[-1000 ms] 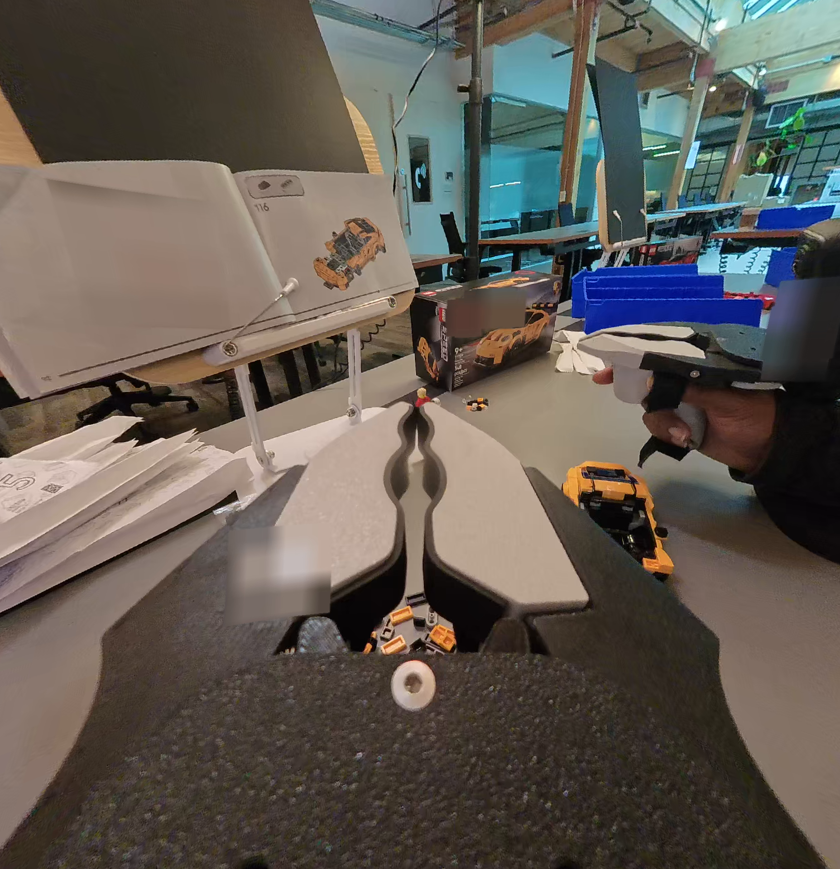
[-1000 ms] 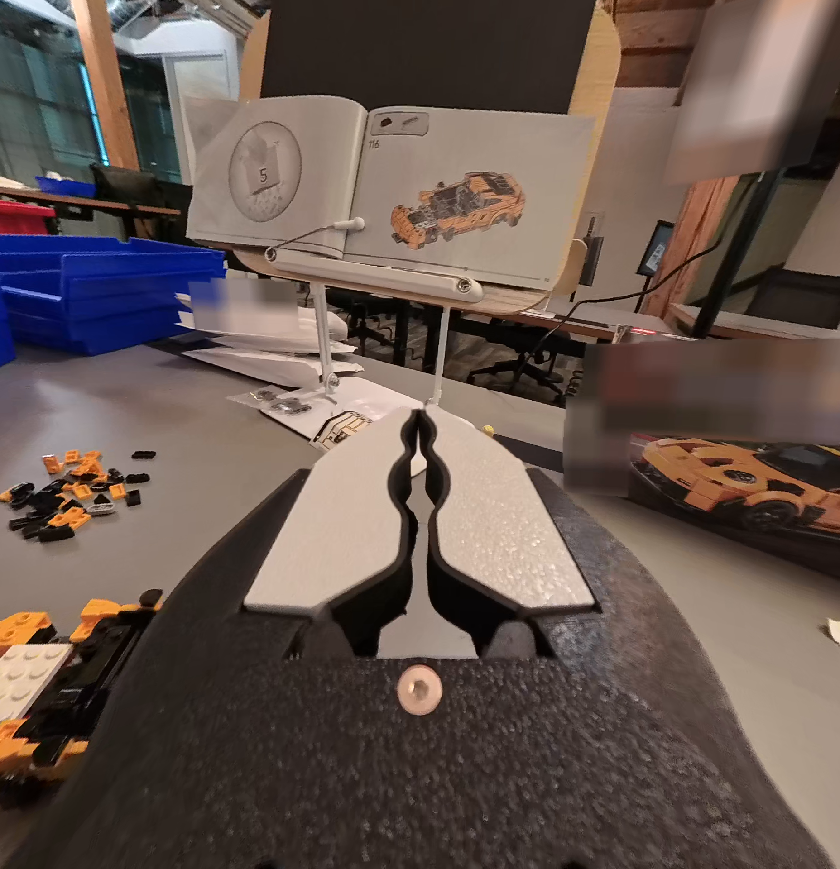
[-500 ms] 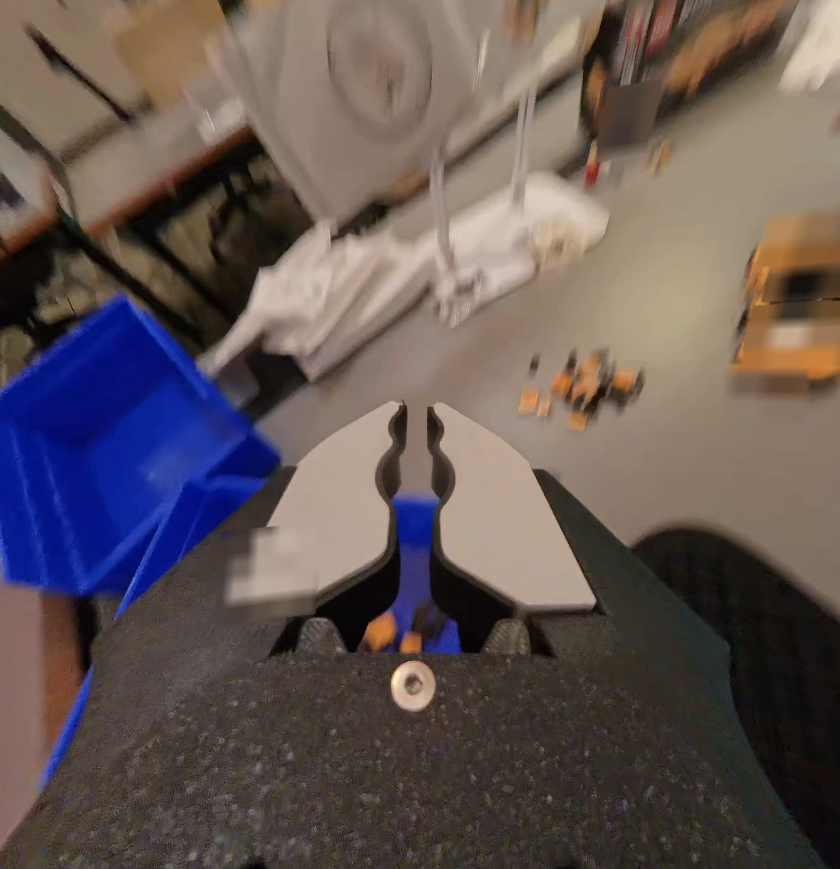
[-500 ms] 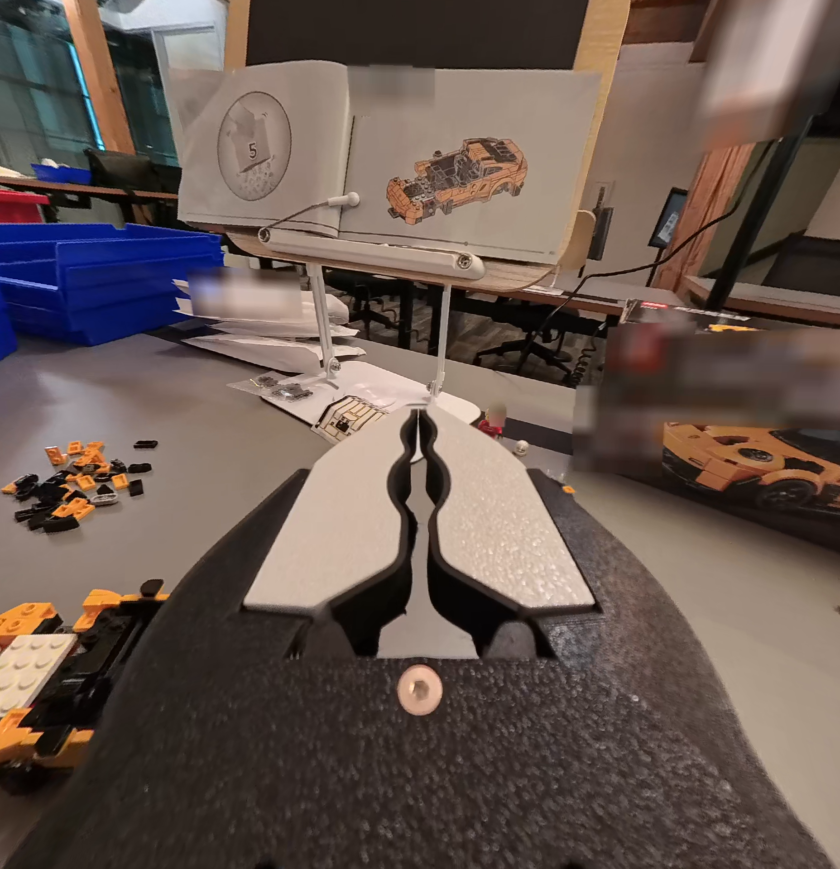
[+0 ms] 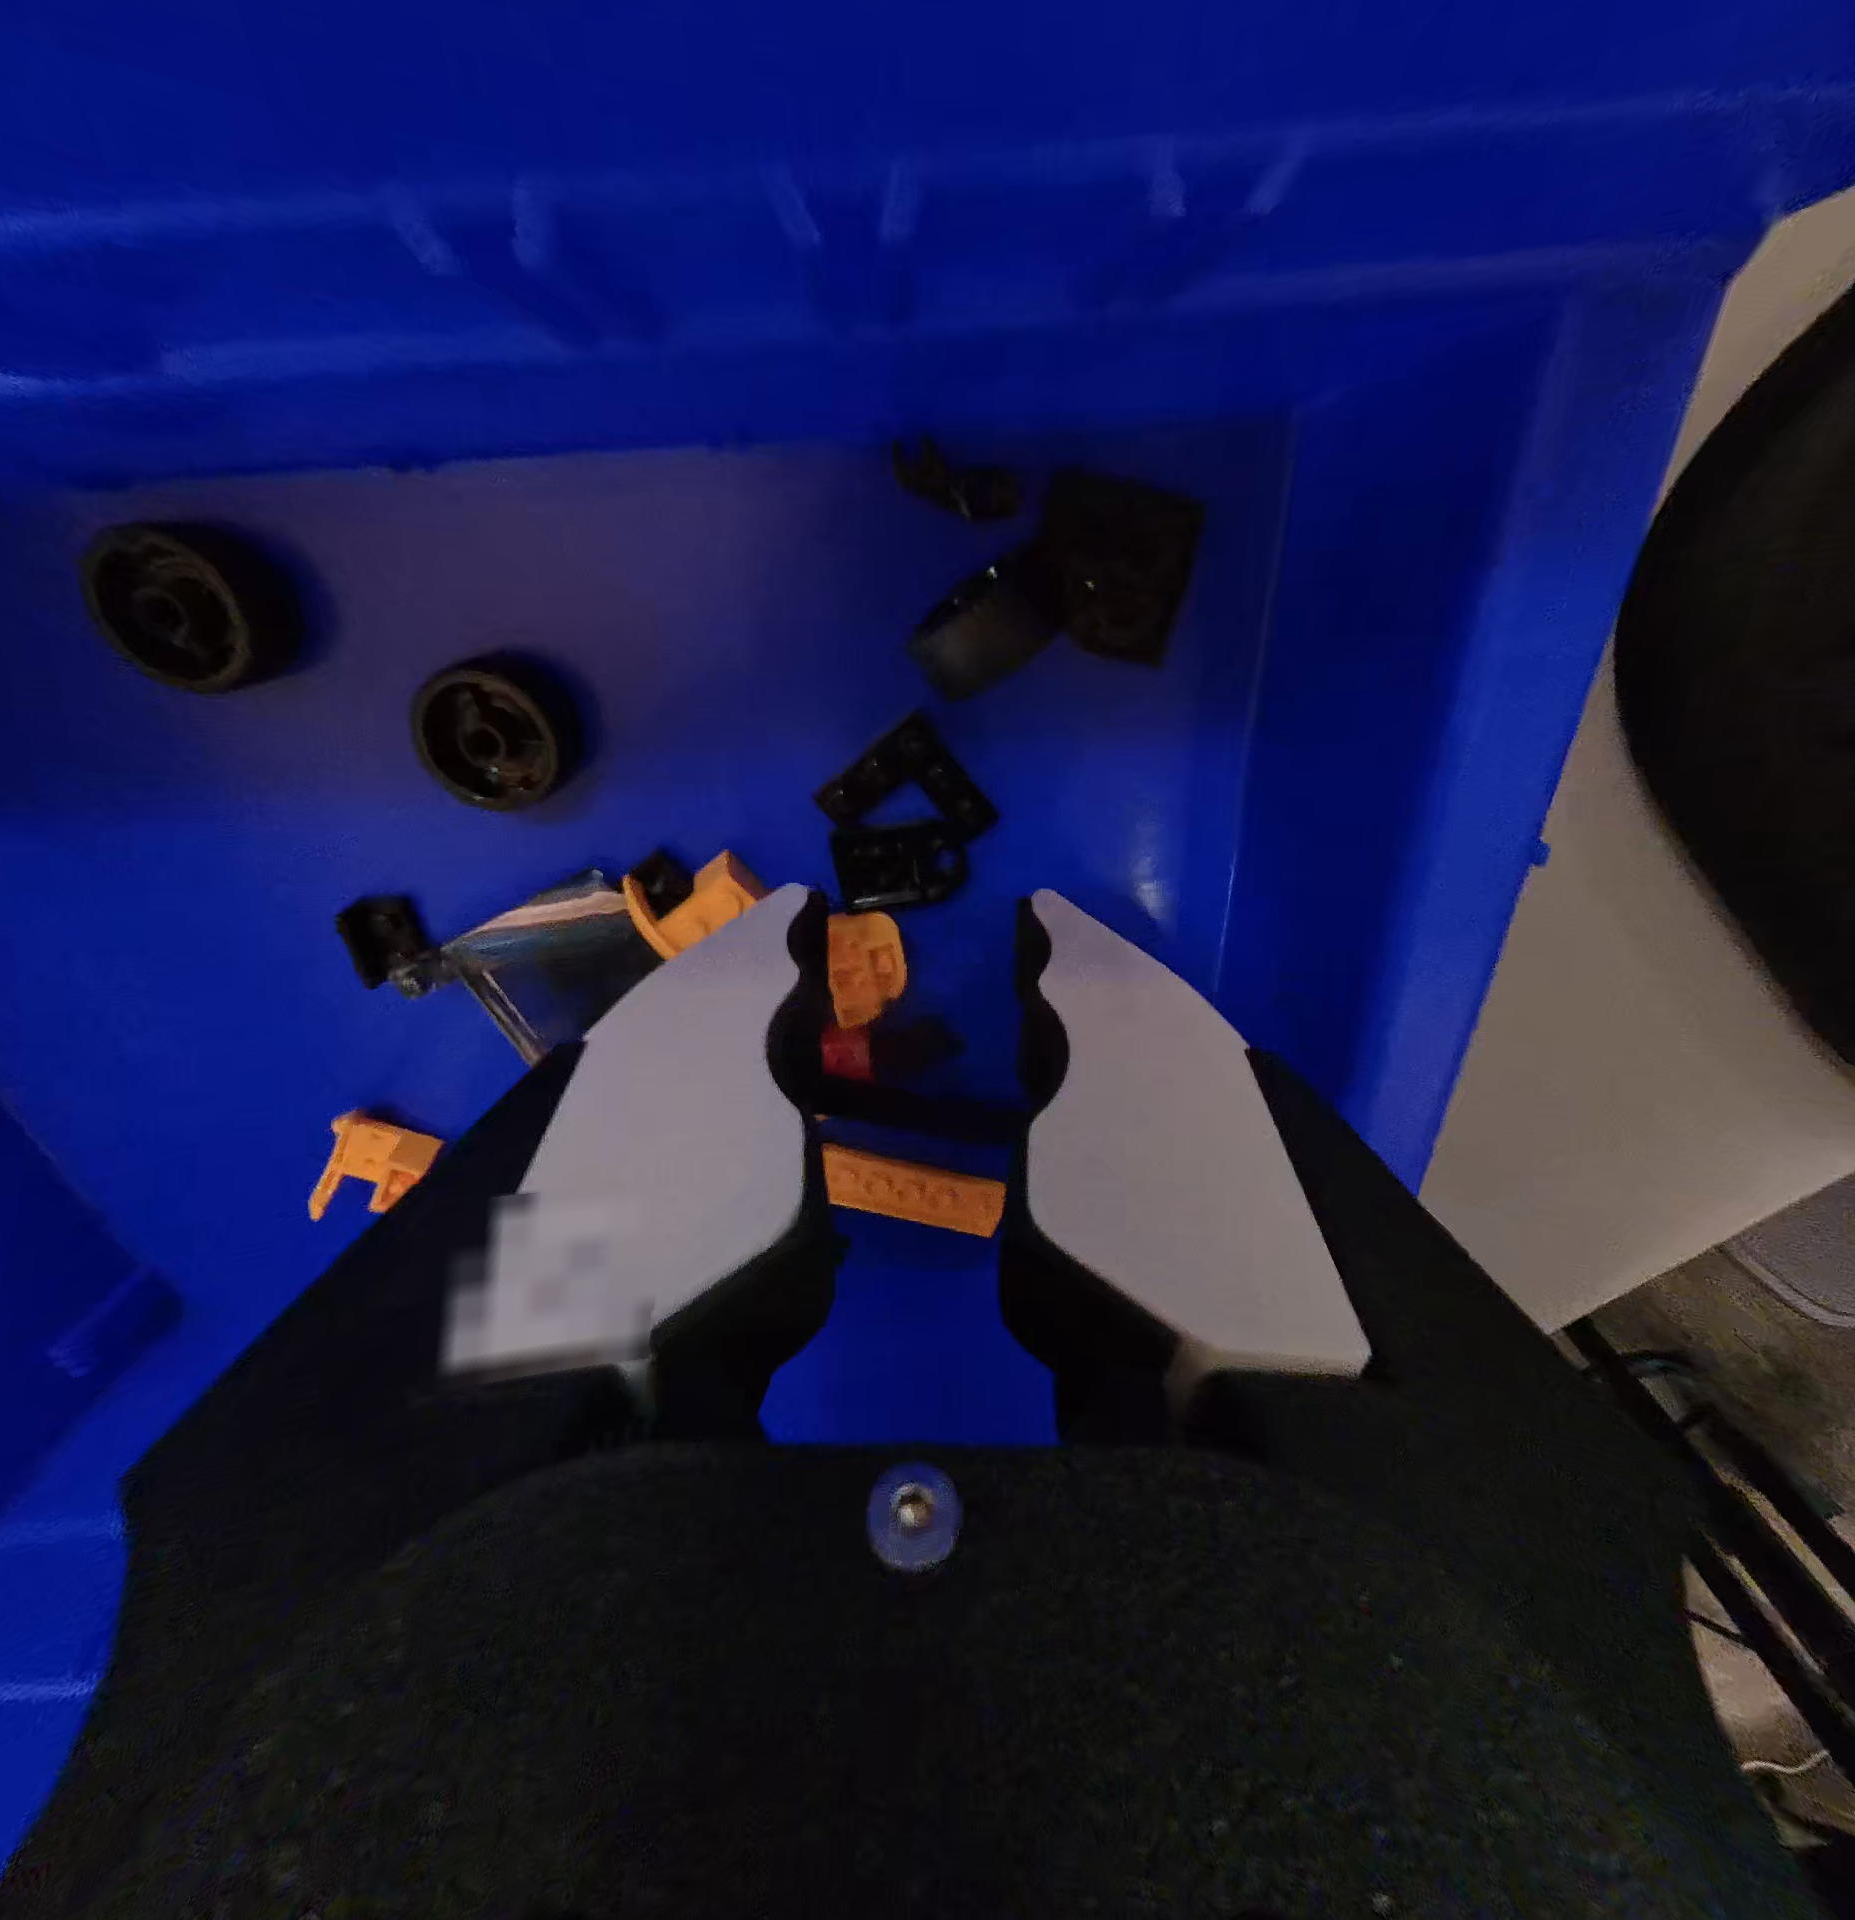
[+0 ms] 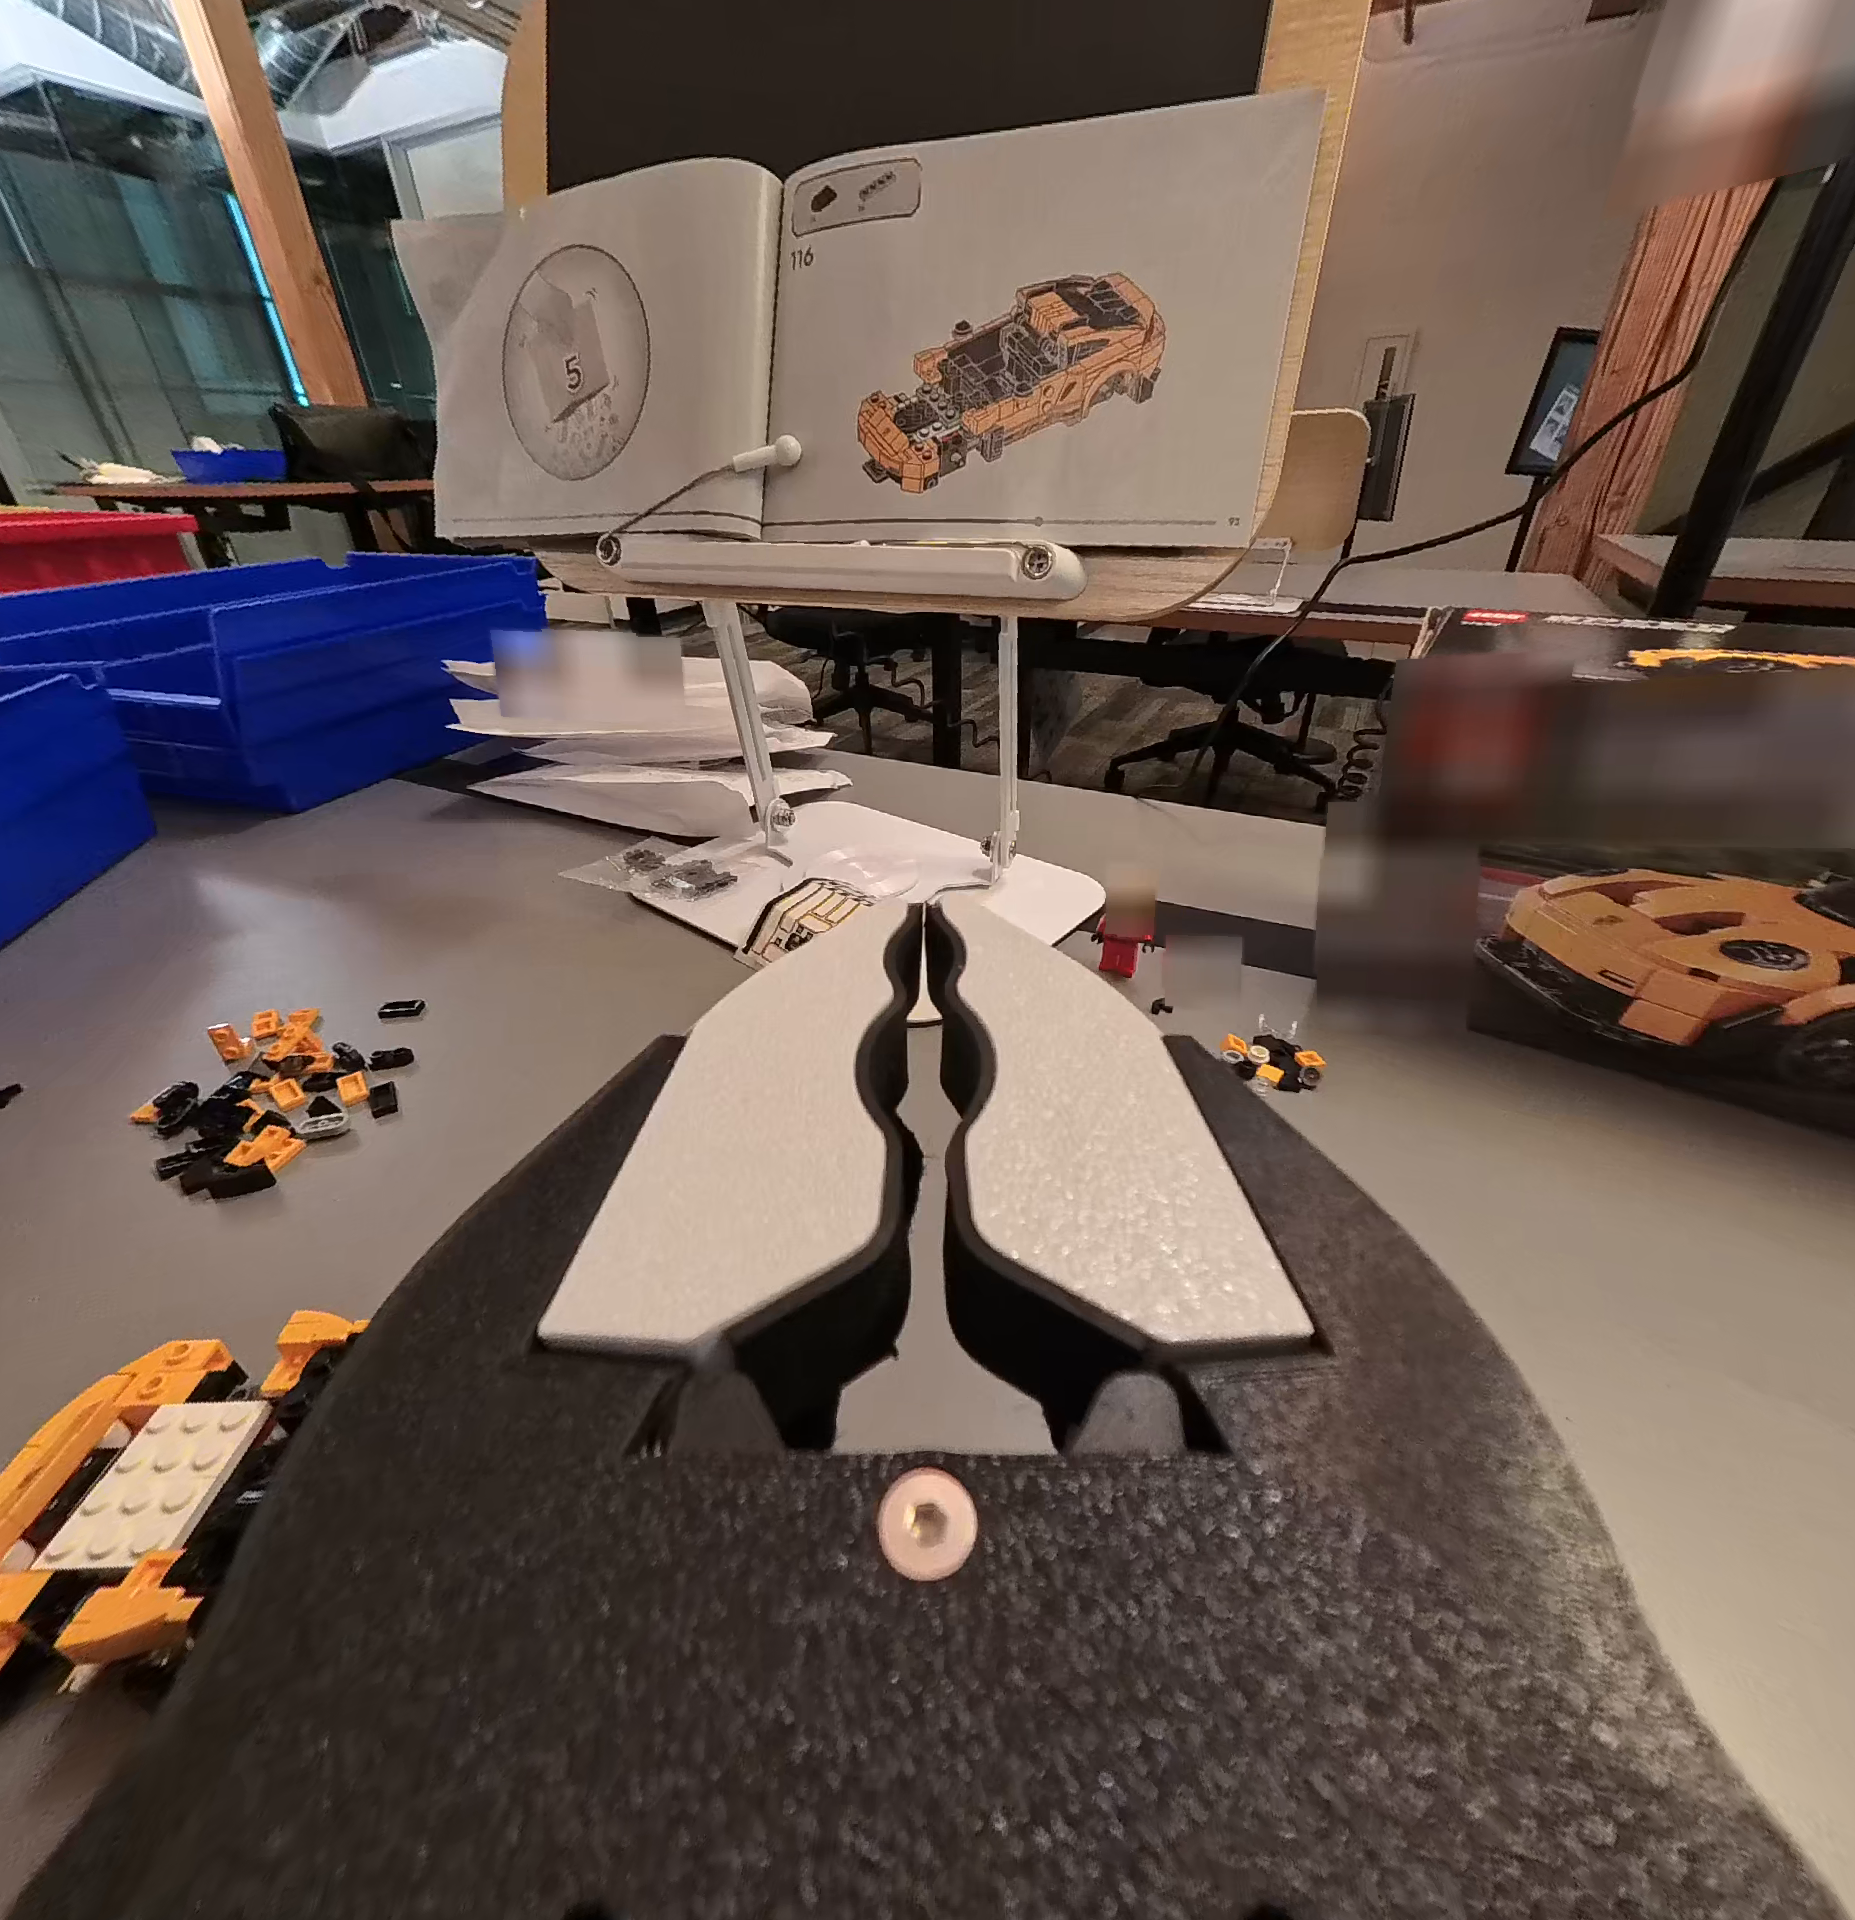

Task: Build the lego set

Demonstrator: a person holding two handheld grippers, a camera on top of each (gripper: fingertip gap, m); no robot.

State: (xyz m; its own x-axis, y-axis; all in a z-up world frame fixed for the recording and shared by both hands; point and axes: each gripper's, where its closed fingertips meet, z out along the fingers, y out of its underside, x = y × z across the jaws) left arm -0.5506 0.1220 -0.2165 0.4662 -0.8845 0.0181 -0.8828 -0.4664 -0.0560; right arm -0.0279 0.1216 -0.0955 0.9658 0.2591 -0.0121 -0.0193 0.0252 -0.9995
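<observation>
The left gripper [image 5: 915, 920] hangs spread wide and empty inside the blue bin [image 5: 694, 260], over loose orange and black pieces [image 5: 867, 971], apparently choosing one. The right gripper [image 6: 924, 914] rests closed, holding nothing, facing the manual [image 6: 881, 343], with the half-built car [image 6: 102, 1475] on the table at its left.

— Where do we find writing?
— On the open instruction booklet [image 6: 1006, 343] near the worktop's far edge: one numeral on its left page, and a number heads its right page.
— Elsewhere?
— Small print tops the box [image 6: 1681, 935] at the right edge; we cannot read it.
</observation>
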